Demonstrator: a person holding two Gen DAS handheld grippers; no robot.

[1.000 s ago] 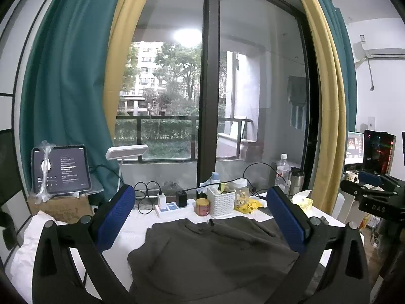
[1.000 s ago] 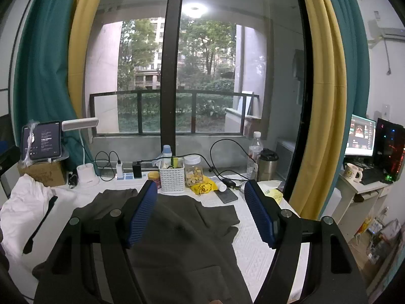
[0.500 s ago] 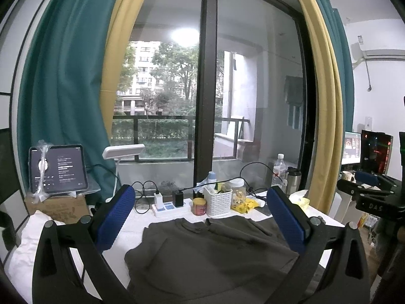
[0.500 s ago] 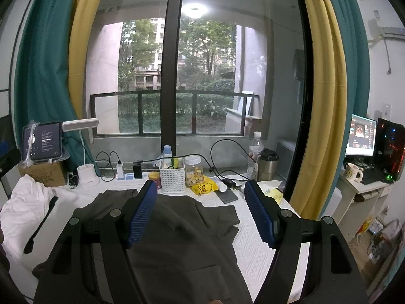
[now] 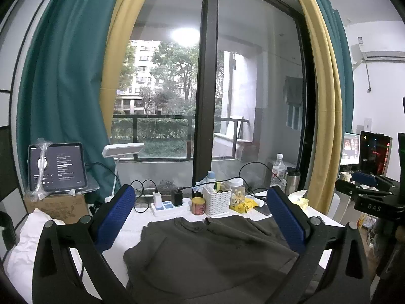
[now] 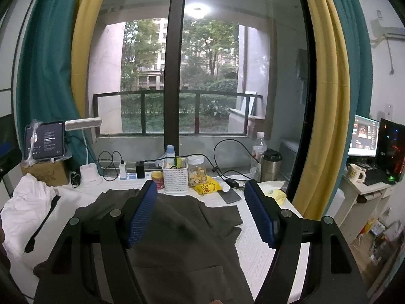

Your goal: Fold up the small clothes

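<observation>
A dark olive-grey garment [image 5: 202,250] lies spread on the white-covered table [image 5: 138,224], its collar toward the window. It also shows in the right wrist view [image 6: 182,238], with a sleeve reaching right. My left gripper [image 5: 200,211] is open and empty, held above the garment's near part. My right gripper [image 6: 200,211] is open and empty, also above the garment. In the left wrist view the right gripper's body [image 5: 367,197] sits at the far right edge.
Along the window edge stand a white basket [image 6: 175,178], a snack jar [image 6: 197,171], a red tin [image 6: 157,178], a power strip [image 5: 167,206], a lamp [image 6: 87,157], a tablet on a box [image 5: 57,168], a bottle and a thermos [image 6: 270,167]. White cloth [image 6: 25,207] lies at left. A phone [image 6: 229,197] lies right.
The left wrist view has tilted down slightly, so the table and garment sit a little higher in frame. The right gripper has barely moved. Both stay open.
</observation>
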